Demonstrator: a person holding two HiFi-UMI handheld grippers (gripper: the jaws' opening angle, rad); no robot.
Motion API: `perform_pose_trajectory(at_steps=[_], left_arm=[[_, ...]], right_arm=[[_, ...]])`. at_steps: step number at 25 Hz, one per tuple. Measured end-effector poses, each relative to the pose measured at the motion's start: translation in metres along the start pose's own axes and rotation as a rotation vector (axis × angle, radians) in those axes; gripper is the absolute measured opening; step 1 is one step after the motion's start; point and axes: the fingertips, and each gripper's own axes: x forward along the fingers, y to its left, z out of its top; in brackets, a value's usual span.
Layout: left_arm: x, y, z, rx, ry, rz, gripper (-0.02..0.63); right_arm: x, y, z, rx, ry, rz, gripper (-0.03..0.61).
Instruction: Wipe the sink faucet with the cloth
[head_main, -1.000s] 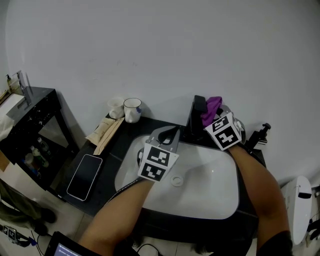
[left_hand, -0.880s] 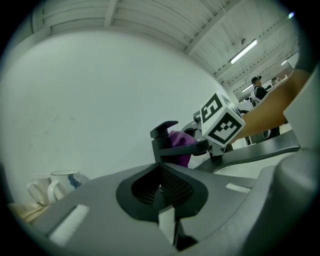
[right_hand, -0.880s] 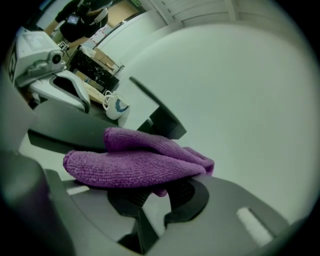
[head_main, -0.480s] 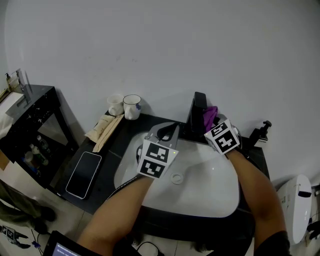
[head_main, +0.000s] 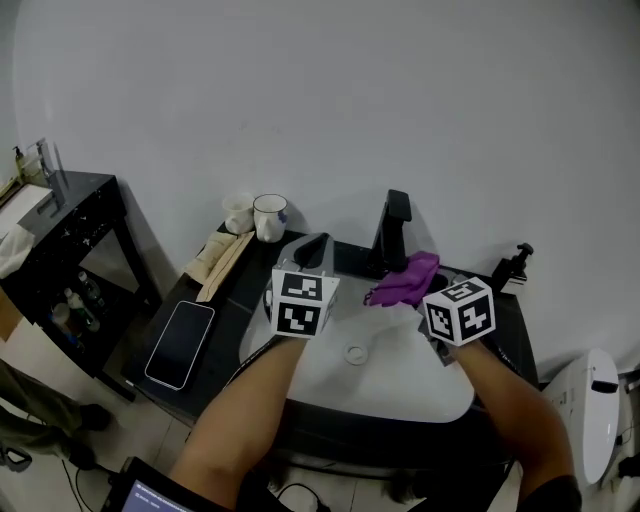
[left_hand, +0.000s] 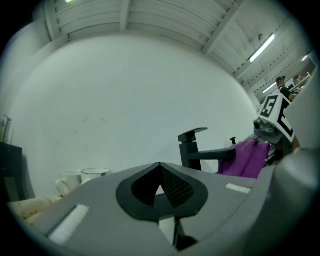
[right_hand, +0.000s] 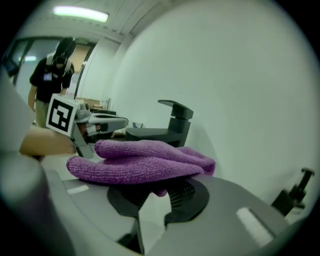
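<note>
The black faucet (head_main: 392, 232) stands at the back of the white sink (head_main: 400, 385). A purple cloth (head_main: 404, 281) hangs over the basin just in front of the faucet's spout, and my right gripper (head_main: 428, 300) is shut on it. In the right gripper view the cloth (right_hand: 140, 161) lies folded across the jaws, with the faucet (right_hand: 172, 122) behind it. My left gripper (head_main: 314, 248) is at the basin's back left rim, shut and holding nothing. In the left gripper view the faucet (left_hand: 195, 150) and cloth (left_hand: 247, 159) are to the right.
Two mugs (head_main: 257, 216) and wooden-coloured packets (head_main: 215, 262) sit at the counter's back left, and a phone (head_main: 180, 343) lies flat on its left part. A black pump bottle (head_main: 510, 268) stands at the right. A black shelf unit (head_main: 60, 230) is further left.
My right gripper has carried the cloth from the faucet's upper right side down and towards me, over the basin. The left gripper has shifted a little to the left.
</note>
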Motion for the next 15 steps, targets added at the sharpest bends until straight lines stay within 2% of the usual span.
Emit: perform_pose_trajectory(at_steps=[2,6,8,12,15], left_arm=[[-0.009,0.007,0.013,0.002,-0.039,0.023,0.017],[-0.025,0.020,0.036,0.079,-0.104,0.069,0.017],[-0.032,0.030,0.045,0.095,-0.128,0.105,0.017],[-0.048,0.056,0.052,0.074,-0.156,0.182,0.017],[-0.057,0.075,0.055,0.027,-0.176,0.218,0.017]], right_arm=[[-0.004,0.023,-0.004,0.139,-0.029,0.048,0.072],[0.017,0.060,0.003,0.384,-0.089,0.099,0.072],[0.034,0.065,0.012,0.506,-0.134,0.075,0.072],[0.066,0.067,0.033,0.739,-0.269,0.007,0.072],[0.083,0.073,0.053,0.799,-0.374,-0.051,0.072]])
